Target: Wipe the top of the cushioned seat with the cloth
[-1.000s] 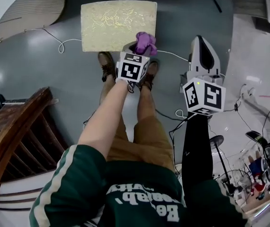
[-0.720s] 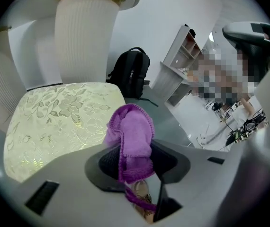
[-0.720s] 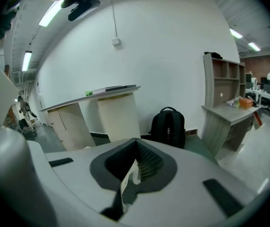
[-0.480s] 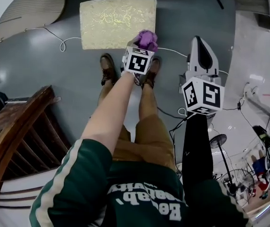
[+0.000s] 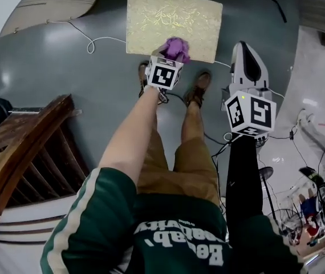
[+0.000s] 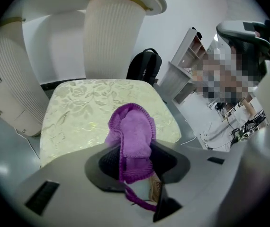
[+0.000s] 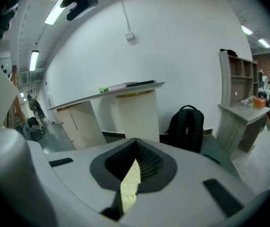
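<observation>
We have brought one purple cloth point(image 5: 177, 49), pinched in the left gripper's point(image 5: 169, 59) jaws, over one cushioned seat point(image 5: 168, 16); the right gripper's point(image 5: 246, 53) jaws sit pressed together.

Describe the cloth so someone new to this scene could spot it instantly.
Find the cream floral cushioned seat on the grey floor. At its near edge the left tongs pinch a bunched purple cloth, the only purple thing around.

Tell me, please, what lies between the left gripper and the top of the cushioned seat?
Only the purple cloth, clamped in the left gripper and sticking out toward the seat. The left gripper view shows nothing else on that stretch.
</observation>
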Demonstrator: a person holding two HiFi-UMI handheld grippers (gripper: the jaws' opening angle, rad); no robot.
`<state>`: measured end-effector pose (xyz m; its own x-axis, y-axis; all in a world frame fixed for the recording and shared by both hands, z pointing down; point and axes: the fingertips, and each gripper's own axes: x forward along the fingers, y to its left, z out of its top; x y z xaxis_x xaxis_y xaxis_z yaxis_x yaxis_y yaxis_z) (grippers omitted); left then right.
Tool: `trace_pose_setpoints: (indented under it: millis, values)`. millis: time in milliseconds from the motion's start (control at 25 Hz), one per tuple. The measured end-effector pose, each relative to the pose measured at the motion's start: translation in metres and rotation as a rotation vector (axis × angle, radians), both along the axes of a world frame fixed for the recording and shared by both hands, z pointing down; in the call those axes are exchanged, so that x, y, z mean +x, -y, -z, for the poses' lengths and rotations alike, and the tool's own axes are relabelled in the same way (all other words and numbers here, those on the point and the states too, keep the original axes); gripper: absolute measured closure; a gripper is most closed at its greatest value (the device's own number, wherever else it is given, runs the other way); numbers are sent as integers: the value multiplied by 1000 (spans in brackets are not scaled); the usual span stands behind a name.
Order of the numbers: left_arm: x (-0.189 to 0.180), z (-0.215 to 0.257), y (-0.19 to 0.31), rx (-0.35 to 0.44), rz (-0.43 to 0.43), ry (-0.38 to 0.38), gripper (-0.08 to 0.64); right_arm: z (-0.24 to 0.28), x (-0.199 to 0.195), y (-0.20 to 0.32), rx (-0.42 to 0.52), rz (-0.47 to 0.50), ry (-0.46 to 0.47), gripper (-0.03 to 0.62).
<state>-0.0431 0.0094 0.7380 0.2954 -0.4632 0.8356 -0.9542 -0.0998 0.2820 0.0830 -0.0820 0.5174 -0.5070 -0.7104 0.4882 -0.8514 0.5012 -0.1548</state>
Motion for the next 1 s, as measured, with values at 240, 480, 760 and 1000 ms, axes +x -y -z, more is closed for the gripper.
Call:
trace_pose_setpoints:
  millis: [240, 480, 760, 1000]
  values:
    - [-70, -2, -20, 2, -26, 26, 399, -4, -78, -9, -2, 48, 6, 584]
    - [-122, -2, -35, -8, -32, 22, 399, -4, -142, -18, -2, 70, 5, 584]
    - [-188, -14, -54, -71, -10, 86, 400, -12, -198, -27, -13, 65, 13, 584]
    - [-220, -16, -50, -71, -27, 126, 403, -18, -229, -37, -20, 76, 16, 584]
